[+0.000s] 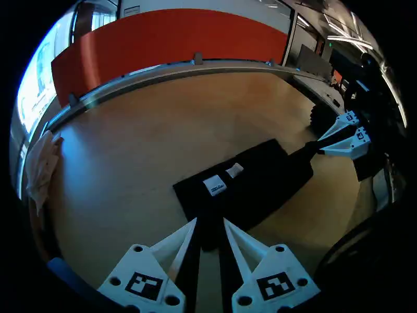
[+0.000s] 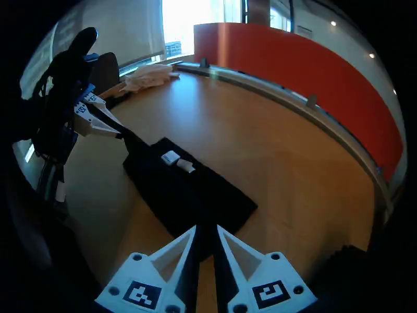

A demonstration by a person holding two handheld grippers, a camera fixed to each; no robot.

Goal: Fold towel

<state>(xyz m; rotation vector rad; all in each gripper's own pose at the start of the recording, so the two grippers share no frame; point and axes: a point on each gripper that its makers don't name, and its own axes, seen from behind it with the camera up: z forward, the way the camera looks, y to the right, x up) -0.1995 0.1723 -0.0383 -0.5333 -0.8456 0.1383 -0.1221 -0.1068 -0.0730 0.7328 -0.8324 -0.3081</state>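
The black towel [image 1: 245, 182] lies on the table [image 1: 156, 130] as a narrow strip, apparently already folded lengthwise, with its ends pinched between the closed fingers of the left gripper [image 1: 210, 223] and right gripper [image 2: 206, 229], so the end-to-end fold is probably still to come.

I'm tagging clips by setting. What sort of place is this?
Probably an office or meeting room: a broad curved wooden table, an orange-red divider panel along its far edge, and bright windows beyond. A black cloth towel lies on the table.
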